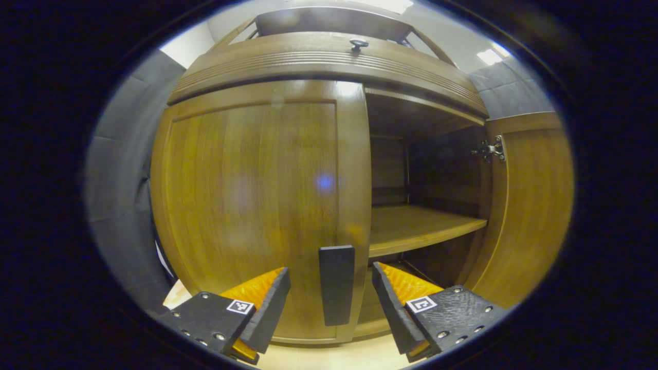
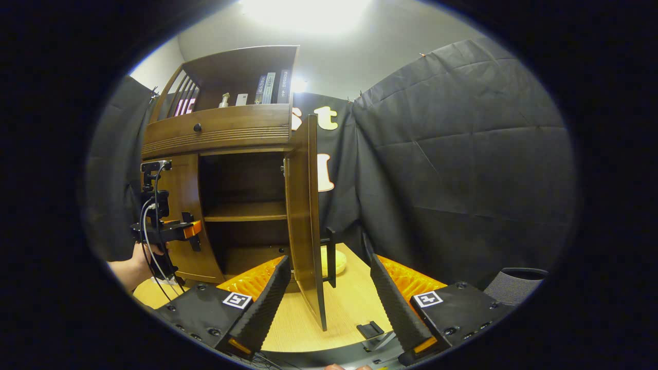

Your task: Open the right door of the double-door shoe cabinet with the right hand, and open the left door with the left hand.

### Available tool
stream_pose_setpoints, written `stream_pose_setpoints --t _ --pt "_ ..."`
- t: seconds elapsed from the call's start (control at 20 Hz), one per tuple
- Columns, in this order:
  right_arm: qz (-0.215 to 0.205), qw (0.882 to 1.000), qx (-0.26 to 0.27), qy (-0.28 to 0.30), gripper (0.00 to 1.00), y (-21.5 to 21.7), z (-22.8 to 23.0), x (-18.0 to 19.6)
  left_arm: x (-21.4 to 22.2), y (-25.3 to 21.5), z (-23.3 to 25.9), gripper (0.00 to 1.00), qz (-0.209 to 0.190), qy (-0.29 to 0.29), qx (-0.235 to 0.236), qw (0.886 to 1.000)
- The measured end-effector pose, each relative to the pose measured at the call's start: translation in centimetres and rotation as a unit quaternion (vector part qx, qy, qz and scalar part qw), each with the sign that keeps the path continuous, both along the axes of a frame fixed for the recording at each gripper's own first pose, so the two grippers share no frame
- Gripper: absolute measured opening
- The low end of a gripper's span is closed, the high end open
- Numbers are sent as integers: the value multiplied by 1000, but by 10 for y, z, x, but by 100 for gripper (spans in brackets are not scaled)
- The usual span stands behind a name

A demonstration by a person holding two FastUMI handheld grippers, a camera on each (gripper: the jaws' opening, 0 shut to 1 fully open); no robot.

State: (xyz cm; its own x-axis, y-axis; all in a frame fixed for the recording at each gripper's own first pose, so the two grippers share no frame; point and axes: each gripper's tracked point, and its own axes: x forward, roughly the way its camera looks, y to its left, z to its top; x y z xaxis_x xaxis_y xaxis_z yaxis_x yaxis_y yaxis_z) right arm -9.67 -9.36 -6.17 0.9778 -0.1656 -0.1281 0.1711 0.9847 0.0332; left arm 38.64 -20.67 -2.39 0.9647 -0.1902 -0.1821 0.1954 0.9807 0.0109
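Black cloth walled the booth around the wooden shoe cabinet (image 2: pixel 226 169). Its right door (image 2: pixel 303 216) stood swung wide, so that half looked done. The left door (image 1: pixel 257 205) was shut, its handle (image 1: pixel 336 285) between the spread fingers of the left gripper (image 1: pixel 331 303). The right gripper (image 2: pixel 326 298) hung open, apart from its door.

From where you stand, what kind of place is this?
Probably a recording booth staged as a home: black cloth walls, a wooden shoe cabinet on a table, books on top.
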Motion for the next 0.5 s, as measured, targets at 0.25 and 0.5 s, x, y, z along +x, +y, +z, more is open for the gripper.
stream_pose_setpoints --t 0.25,0.5 --pt "-7 1000 -1 9 98 7 0 6 5 -13 -12 94 -26 5 -4 1000" --pt "-6 1000 0 18 94 12 -8 10 11 -10 -12 57 0 -6 16 1000"
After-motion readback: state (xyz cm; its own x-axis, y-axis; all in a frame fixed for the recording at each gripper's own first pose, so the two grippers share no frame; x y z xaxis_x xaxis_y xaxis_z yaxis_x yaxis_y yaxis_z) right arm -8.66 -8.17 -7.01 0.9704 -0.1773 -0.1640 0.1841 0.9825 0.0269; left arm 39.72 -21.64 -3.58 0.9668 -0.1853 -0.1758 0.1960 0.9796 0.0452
